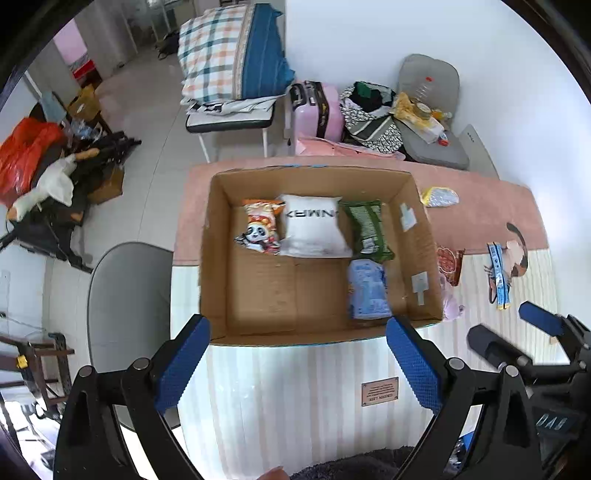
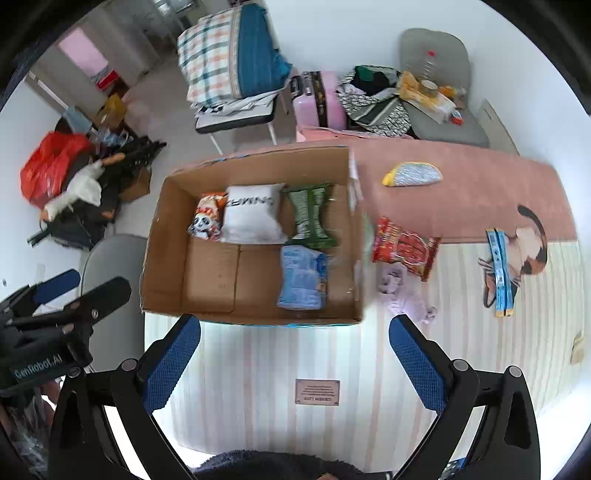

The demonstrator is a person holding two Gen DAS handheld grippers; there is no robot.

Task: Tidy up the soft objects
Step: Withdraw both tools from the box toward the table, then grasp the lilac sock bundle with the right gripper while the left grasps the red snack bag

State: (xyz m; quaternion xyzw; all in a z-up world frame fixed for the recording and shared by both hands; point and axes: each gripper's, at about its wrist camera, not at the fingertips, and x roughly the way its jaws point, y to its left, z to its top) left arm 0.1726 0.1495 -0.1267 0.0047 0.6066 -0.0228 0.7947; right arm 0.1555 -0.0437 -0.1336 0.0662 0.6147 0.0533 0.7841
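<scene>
We hold our left gripper [image 1: 297, 363] and right gripper [image 2: 295, 363] spread wide and empty above the striped mat [image 2: 258, 369], just short of the cardboard box [image 2: 162, 229]. Four packets lie inside it: panda snack [image 2: 207, 221], white pouch [image 2: 253, 216], green pack [image 2: 310, 218], blue pack [image 2: 301, 278]. The red packet [image 2: 404, 247], lilac soft toy [image 2: 402, 295], blue strip packet [image 2: 500, 271] and yellow-edged pouch [image 2: 412, 173] lie outside, right of the box.

A bright room with plain white walls [image 2: 369, 29] and a pale glossy tiled floor [image 1: 147, 122]. A folding cot [image 1: 231, 123] carries a stack of checked and blue bedding [image 1: 229, 51]. Beside it stand a pink hard-shell suitcase [image 1: 317, 110] and a grey padded chair [image 1: 430, 74] piled with clutter. At left, a red plastic bag [image 1: 26, 155] tops a heap of dark gear. A grey round-backed chair [image 1: 129, 306] sits nearby.
</scene>
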